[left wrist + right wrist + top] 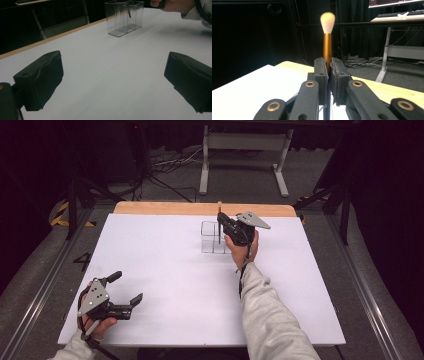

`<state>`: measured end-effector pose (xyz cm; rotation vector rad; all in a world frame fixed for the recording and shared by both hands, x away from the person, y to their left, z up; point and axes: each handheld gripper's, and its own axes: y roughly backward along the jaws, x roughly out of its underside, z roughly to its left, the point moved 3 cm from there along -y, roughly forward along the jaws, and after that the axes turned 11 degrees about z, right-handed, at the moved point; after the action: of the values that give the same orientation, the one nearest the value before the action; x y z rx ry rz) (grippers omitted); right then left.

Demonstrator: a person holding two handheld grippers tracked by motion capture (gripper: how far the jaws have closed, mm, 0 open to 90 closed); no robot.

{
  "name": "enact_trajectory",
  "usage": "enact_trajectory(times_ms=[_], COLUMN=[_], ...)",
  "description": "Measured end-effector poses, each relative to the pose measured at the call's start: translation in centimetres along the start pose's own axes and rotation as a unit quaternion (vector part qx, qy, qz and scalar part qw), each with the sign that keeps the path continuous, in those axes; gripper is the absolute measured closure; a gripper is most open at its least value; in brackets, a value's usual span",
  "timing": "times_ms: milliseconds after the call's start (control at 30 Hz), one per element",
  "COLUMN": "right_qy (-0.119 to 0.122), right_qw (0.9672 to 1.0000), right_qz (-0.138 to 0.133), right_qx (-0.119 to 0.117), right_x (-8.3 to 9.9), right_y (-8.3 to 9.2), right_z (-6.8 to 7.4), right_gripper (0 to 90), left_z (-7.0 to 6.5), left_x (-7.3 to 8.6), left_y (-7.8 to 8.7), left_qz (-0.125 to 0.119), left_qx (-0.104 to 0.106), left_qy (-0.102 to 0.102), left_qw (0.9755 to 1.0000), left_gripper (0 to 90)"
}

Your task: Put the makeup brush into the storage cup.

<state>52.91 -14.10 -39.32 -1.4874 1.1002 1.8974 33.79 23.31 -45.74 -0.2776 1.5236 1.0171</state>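
The right claw [329, 75] pinches a brush [327, 37] upright (bristles up) above the clear box [214, 237], ready for lowering; the left claw [112, 82] idles wide.

The brush [327, 42] had a glossy copper-coloured metal sleeve and soft pale bristles. The box [124, 17] was clear, shiny plastic. The table [165, 270] wore a smooth matt white sheet, with bare wood along its far edge.
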Motion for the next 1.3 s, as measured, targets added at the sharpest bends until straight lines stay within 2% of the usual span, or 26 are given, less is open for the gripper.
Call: enact_trajectory(times_ms=[300, 400, 500, 633, 800, 1000, 1300], right_qy=[-0.006, -0.006, -0.006, -0.007, 0.003, 0.014, 0.019], right_qw=[0.9999, 0.9999, 1.0000, 0.9999, 0.9999, 0.9994, 0.9987], right_qz=[-0.001, -0.003, -0.002, -0.005, -0.008, -0.019, -0.032], right_qx=[0.008, 0.011, 0.007, 0.010, 0.012, 0.026, 0.036], right_x=[-0.2, -0.3, -0.4, -0.6, -1.1, -1.6, -2.1], right_y=[0.3, 0.6, 0.8, 1.1, 1.7, 2.5, 3.3], right_z=[-0.4, -0.5, -0.7, -0.7, -0.6, -0.6, -0.8], right_gripper=[83.1, 77.0, 77.1, 69.1, 60.3, 47.4, 38.4], left_z=[-0.1, -0.1, -0.1, -0.1, -0.2, -0.1, -0.1], left_x=[0.0, 0.0, 0.0, 0.0, 0.0, 0.0, 0.1], left_y=[0.0, 0.0, 0.0, -0.1, -0.1, 0.0, -0.1], left_qz=[-0.001, 0.000, 0.001, 0.001, 0.003, 0.001, 0.002], left_qx=[-0.002, 0.000, 0.000, 0.001, 0.001, -0.001, -0.002], left_qy=[-0.002, -0.002, -0.002, -0.002, -0.002, -0.001, 0.002], left_qw=[1.0000, 1.0000, 1.0000, 1.0000, 1.0000, 1.0000, 1.0000], left_gripper=[3.0, 3.0, 3.0, 3.0, 3.0, 3.0, 3.0])
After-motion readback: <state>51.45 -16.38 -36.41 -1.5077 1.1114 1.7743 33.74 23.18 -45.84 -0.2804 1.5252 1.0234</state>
